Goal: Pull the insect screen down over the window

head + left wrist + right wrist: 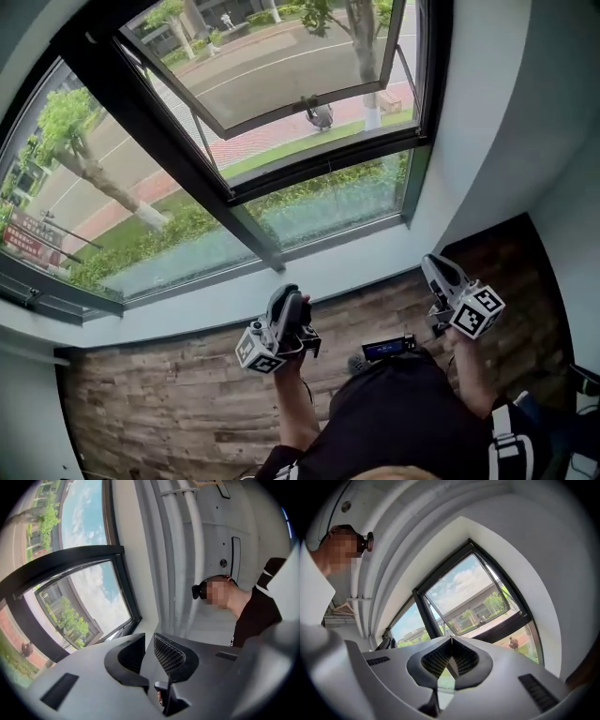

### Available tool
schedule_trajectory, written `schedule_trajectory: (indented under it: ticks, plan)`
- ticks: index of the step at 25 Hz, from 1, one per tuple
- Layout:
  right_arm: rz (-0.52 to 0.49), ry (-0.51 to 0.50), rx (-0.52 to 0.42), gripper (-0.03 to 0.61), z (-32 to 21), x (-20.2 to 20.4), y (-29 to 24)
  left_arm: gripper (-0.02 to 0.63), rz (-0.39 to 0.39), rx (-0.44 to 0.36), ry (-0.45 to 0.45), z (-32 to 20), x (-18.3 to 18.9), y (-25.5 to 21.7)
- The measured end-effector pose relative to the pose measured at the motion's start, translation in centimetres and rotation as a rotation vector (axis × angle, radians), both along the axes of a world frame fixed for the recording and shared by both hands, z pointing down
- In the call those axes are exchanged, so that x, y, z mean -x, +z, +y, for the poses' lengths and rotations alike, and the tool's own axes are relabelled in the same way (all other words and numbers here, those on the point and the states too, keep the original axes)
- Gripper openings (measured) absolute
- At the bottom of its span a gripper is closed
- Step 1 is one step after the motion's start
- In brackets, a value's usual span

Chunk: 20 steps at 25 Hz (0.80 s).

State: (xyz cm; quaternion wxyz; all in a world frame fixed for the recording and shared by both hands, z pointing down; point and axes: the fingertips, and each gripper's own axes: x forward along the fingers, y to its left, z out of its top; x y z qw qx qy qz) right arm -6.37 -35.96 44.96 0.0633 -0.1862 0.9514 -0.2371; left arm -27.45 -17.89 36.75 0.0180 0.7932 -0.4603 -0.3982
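Note:
The window (141, 122) has a black frame, and its upper sash (281, 66) is tilted outward over the street. I cannot make out the insect screen in any view. My left gripper (286, 298) is raised below the sill, left of the middle. Its jaws stand a little apart with nothing between them (149, 639), and the window (75, 602) lies to their left. My right gripper (433, 264) is up near the window's lower right corner. Its tips touch, empty (451, 641), and it points at the window (473, 597).
A white sill (234, 291) runs under the window above a wooden floor (169, 403). A white wall (525, 112) curves in at the right. A small device with a lit screen (387, 349) sits at the person's waist. White pipes (183, 550) run overhead.

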Motion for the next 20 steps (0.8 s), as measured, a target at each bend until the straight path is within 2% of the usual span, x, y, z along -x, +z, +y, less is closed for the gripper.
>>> schedule_trajectory:
  ticks: [6,12,16,20]
  plan:
    - [-0.131,-0.058,-0.091,0.009,2.6,-1.1,-5.6,0.051,-0.112,-0.024,-0.093,3.1,-3.3,-3.2]
    - [-0.156,-0.084,-0.127,0.009,5.8,-7.5,-7.6,0.051,-0.137,-0.043,-0.059,3.5,-10.7,-4.8]
    - [-0.162,-0.075,-0.071,0.009,7.0,-13.3,-6.4,0.051,-0.135,0.005,-0.049,4.4,-17.0,-5.3]
    - [-0.178,-0.104,0.004,0.009,10.9,-19.0,-7.0,0.051,-0.147,0.091,-0.099,9.1,-22.7,-5.8]
